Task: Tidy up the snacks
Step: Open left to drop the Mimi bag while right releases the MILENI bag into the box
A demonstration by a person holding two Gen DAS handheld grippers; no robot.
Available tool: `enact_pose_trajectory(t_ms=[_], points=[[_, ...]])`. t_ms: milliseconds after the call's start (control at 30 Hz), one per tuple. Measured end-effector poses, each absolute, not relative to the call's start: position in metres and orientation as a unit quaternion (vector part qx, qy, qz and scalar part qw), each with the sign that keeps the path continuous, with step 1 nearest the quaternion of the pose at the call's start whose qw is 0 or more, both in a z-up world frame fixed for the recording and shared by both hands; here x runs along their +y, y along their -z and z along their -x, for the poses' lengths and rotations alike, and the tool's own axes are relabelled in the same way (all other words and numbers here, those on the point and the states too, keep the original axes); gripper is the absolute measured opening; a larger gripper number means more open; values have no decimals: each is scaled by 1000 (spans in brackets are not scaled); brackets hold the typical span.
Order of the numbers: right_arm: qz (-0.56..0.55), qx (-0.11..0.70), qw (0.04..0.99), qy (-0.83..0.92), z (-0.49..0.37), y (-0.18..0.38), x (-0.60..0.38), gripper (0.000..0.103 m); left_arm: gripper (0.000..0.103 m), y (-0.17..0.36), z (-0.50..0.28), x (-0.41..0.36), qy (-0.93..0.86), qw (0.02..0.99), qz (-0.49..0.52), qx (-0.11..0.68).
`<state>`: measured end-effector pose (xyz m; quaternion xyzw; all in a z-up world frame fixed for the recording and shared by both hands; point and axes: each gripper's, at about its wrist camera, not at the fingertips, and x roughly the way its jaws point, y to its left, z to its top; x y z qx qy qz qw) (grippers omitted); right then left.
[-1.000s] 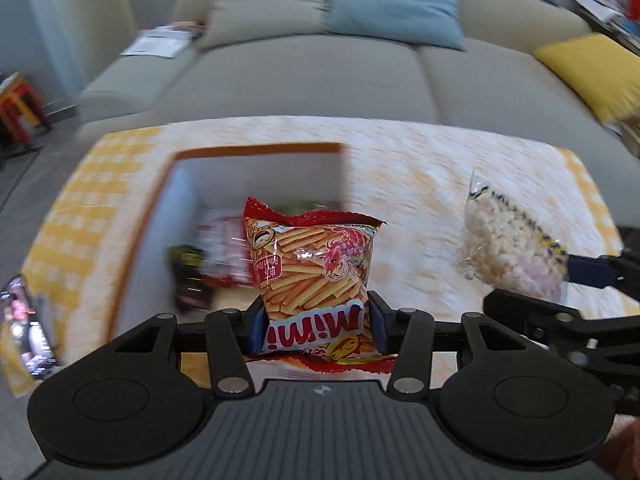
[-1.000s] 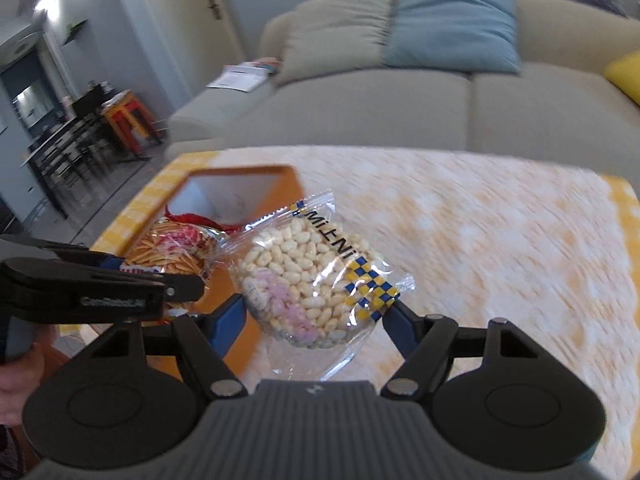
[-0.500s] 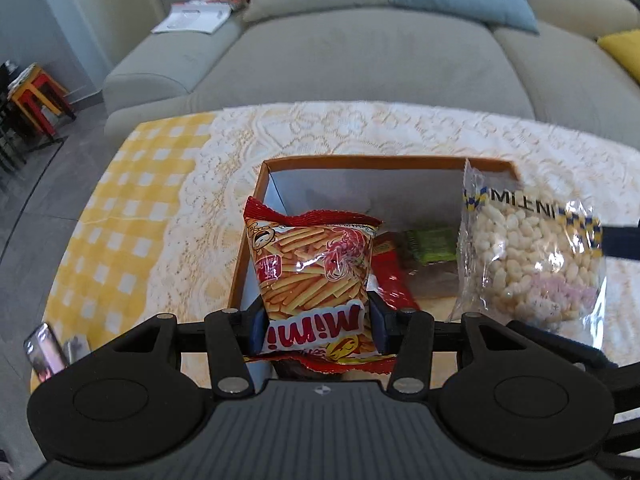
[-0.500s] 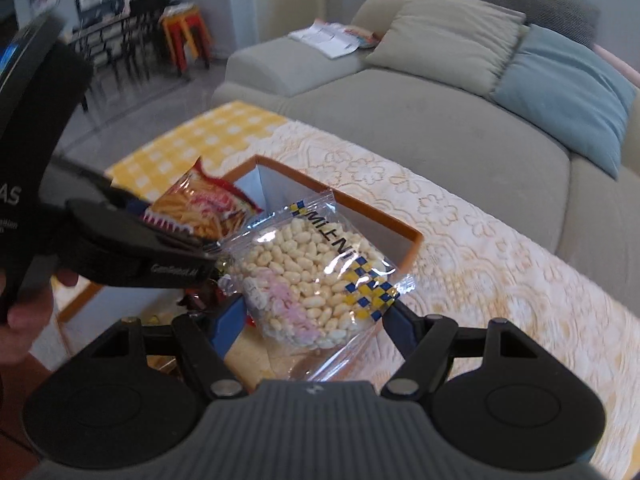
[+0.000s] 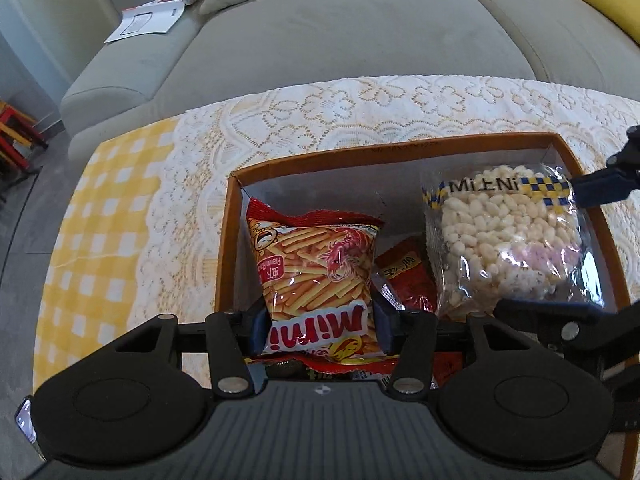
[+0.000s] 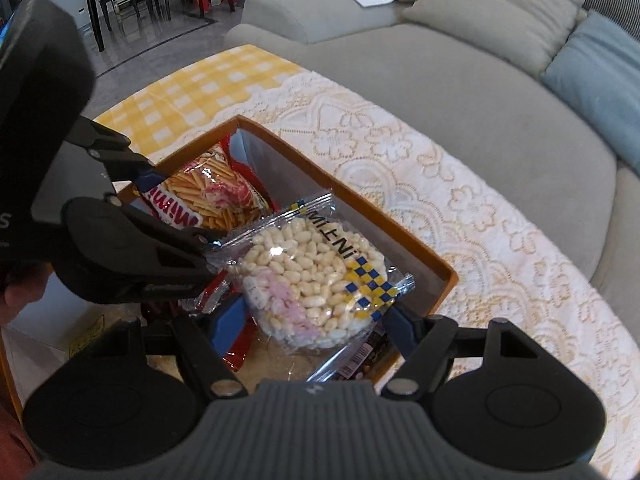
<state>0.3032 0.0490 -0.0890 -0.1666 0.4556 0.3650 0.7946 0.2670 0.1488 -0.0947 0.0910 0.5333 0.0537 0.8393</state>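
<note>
Left claw (image 5: 318,330) gripped a chip bag (image 5: 316,268), right claw (image 6: 316,320) a puffed-rice pack (image 6: 308,276), both over the half-filled box (image 5: 400,151), unreleased.

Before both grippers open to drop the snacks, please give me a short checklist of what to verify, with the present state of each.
1. Left gripper shut on Mimi prawn sticks bag: ok.
2. Right gripper shut on puffed rice pack: ok.
3. Both packs above the orange box, inside its rim: ok.
4. Grippers clear of each other: cannot tell, very close.
5. Free floor under the packs: not ok, red packets lie there.
</note>
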Motion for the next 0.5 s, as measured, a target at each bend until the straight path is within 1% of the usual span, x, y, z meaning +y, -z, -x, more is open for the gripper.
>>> enact_pose_trajectory(t_ms=[133, 233, 333, 500], points=[[165, 449, 795, -372, -302, 92, 51, 75, 66, 92, -268, 154, -59, 844, -72, 528], [163, 452, 793, -373, -303, 93, 54, 75, 69, 86, -269, 164, -46, 855, -36, 516], [157, 451, 796, -372, -302, 89, 51, 75, 69, 77, -265, 165, -46, 862, -14, 504], [154, 430, 813, -361, -289, 74, 41, 75, 69, 64, -256, 157, -59, 866, -27, 495]])
